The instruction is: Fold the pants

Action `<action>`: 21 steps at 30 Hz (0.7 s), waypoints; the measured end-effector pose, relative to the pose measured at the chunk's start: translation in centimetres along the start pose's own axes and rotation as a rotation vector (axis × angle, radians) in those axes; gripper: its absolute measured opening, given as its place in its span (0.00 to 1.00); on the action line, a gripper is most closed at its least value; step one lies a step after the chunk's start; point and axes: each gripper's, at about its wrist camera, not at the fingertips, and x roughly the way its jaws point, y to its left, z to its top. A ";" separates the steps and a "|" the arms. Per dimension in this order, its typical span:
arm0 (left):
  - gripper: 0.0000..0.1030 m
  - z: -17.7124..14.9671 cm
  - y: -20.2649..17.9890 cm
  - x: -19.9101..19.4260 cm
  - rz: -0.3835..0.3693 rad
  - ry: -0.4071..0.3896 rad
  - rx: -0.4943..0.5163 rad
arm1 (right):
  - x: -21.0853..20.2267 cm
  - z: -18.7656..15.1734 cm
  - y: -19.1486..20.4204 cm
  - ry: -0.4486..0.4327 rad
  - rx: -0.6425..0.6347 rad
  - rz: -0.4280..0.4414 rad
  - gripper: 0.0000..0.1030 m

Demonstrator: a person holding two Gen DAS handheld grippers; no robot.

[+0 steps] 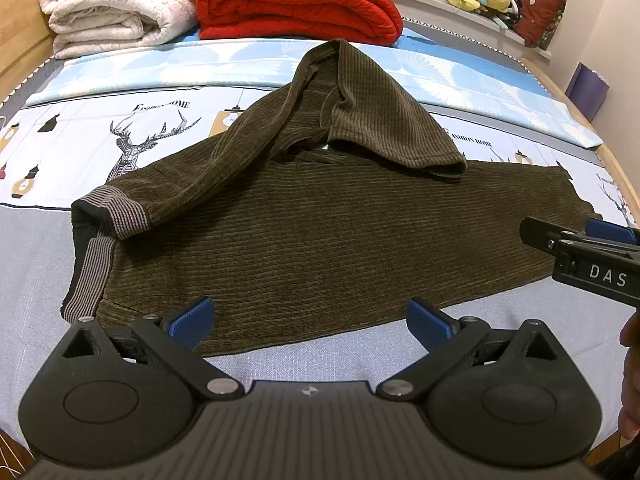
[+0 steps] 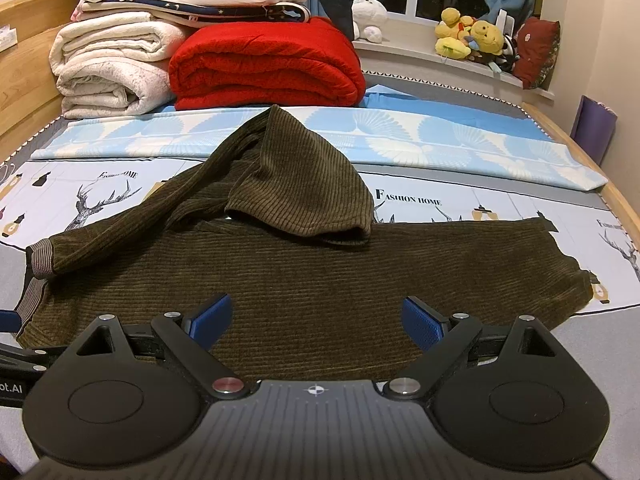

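Dark olive corduroy pants (image 1: 304,232) (image 2: 320,280) lie across the bed, with the grey striped waistband (image 1: 92,264) at the left. One leg lies flat toward the right; the other is bunched and doubled back over it, its hem opening (image 1: 444,168) (image 2: 344,236) facing me. My left gripper (image 1: 310,320) hovers open over the pants' near edge, nothing between its blue pads. My right gripper (image 2: 316,318) is open above the flat leg, also holding nothing. The right gripper (image 1: 580,248) also shows at the right edge of the left wrist view.
The bed sheet (image 2: 460,208) has deer and lantern prints. Folded white blankets (image 2: 112,68) and a red blanket (image 2: 268,68) are stacked at the head of the bed. Plush toys (image 2: 472,40) sit on the window ledge. A wooden bed frame (image 2: 624,208) runs along the right.
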 end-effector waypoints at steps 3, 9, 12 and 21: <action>0.99 0.0 0.0 0.0 0.001 -0.001 -0.001 | 0.0 0.0 0.0 0.002 0.000 -0.001 0.90; 0.99 0.0 0.0 0.0 0.000 -0.001 0.000 | 0.0 -0.1 0.1 0.003 0.001 0.000 0.90; 0.99 0.1 0.0 0.0 0.001 0.000 -0.001 | 0.0 0.0 0.1 0.003 0.000 0.000 0.90; 0.98 0.3 0.6 -0.6 0.029 -0.045 0.004 | 0.1 -0.1 -0.2 0.003 0.034 -0.024 0.90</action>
